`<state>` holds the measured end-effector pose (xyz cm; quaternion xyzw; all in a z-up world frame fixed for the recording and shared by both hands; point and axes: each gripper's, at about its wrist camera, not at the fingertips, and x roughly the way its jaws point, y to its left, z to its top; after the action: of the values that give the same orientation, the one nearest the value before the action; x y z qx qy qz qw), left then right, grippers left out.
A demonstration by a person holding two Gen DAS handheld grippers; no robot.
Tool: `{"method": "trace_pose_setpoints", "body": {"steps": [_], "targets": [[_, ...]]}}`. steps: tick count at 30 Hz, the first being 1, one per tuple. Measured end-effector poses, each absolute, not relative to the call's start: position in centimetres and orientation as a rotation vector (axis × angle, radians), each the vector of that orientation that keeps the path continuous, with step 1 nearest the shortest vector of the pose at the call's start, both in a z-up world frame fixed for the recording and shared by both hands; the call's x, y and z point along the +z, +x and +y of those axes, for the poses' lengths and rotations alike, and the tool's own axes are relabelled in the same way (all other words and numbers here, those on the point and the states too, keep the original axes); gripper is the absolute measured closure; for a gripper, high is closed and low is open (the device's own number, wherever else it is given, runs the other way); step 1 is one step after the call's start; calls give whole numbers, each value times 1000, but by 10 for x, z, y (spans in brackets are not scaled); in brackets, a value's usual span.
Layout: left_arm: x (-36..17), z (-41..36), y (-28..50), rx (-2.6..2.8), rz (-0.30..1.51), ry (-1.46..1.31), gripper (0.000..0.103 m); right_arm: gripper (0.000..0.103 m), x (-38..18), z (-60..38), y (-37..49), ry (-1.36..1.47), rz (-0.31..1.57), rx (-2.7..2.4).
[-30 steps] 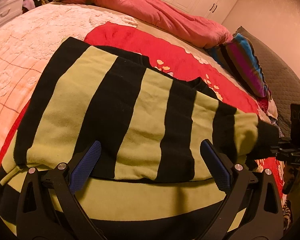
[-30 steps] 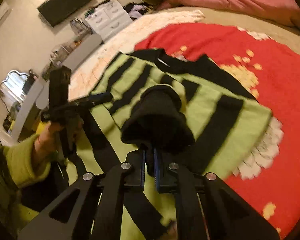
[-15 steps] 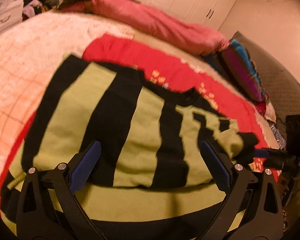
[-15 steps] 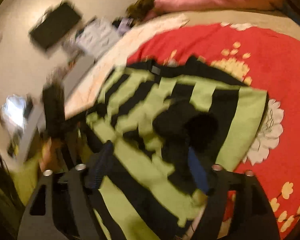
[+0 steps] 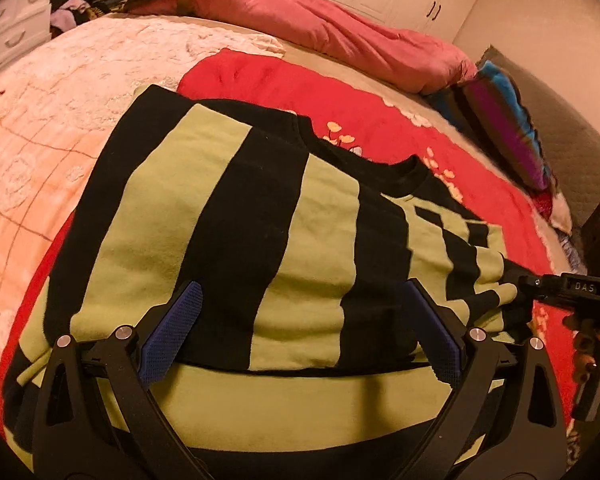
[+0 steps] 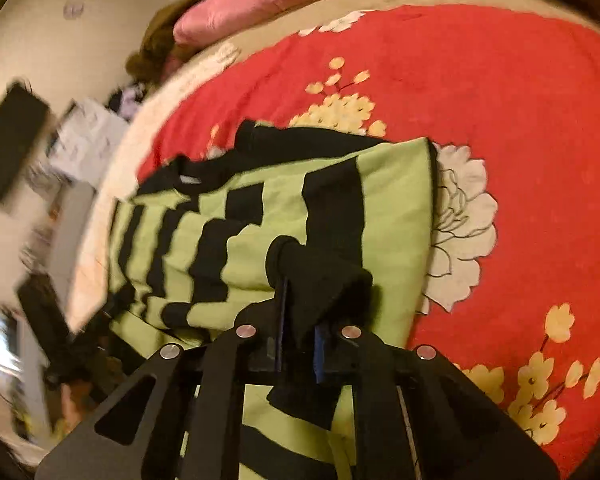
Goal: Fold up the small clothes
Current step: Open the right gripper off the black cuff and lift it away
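A black and lime-green striped sweater lies spread on the bed, its black collar toward the far side. My left gripper is open and empty, its blue pads hovering just above the sweater's near part. My right gripper is shut on the sweater's black sleeve cuff, which lies folded over the sweater's body. The right gripper also shows in the left wrist view at the sweater's right edge.
A red flowered blanket lies under the sweater, with a pale quilt to its left. A pink duvet and a striped pillow lie at the far side. White drawers stand at far left.
The right gripper carried the sleeve cuff inward across the sweater's body; it looked open mid-way in a blurred frame and is shut on the cuff now. The left gripper stayed open, nearly still.
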<state>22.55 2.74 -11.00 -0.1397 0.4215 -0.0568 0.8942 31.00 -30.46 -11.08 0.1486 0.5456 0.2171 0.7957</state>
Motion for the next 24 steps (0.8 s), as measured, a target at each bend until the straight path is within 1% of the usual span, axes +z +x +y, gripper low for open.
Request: {"method": "trace_pose_setpoints", "body": {"steps": [1, 3, 6, 9, 10, 12, 13, 14, 15, 17, 22, 23, 24], "targets": [[-111, 27, 226, -116, 876, -287, 10, 89, -118, -298, 312, 278, 1192, 438], [-111, 29, 225, -117, 877, -293, 10, 89, -130, -295, 310, 238, 1193, 417], [-109, 31, 225, -120, 878, -305, 10, 89, -131, -295, 309, 219, 1173, 408], [-106, 32, 225, -126, 877, -319, 10, 80, -125, -297, 302, 187, 1147, 389], [-104, 32, 224, -130, 870, -322, 10, 75, -122, -299, 299, 186, 1137, 378], [-100, 32, 223, -129, 858, -318, 10, 73, -119, -302, 296, 202, 1122, 359], [-100, 33, 223, -125, 856, -316, 10, 70, -118, -305, 293, 214, 1117, 350], [-99, 34, 222, -121, 854, -315, 10, 54, -117, -302, 293, 200, 1115, 325], [-99, 35, 222, -117, 853, -313, 10, 50, -116, -304, 290, 172, 1107, 297], [-96, 38, 221, -104, 850, -312, 10, 44, -114, -308, 286, 153, 1094, 273], [-88, 41, 218, -82, 830, -298, 10, 36, -100, -326, 270, 189, 1055, 221], [-86, 41, 217, -78, 823, -285, 10, 31, -97, -328, 268, 194, 1046, 215], [-84, 41, 216, -73, 821, -273, 10, 29, -93, -331, 265, 203, 1034, 212]]}}
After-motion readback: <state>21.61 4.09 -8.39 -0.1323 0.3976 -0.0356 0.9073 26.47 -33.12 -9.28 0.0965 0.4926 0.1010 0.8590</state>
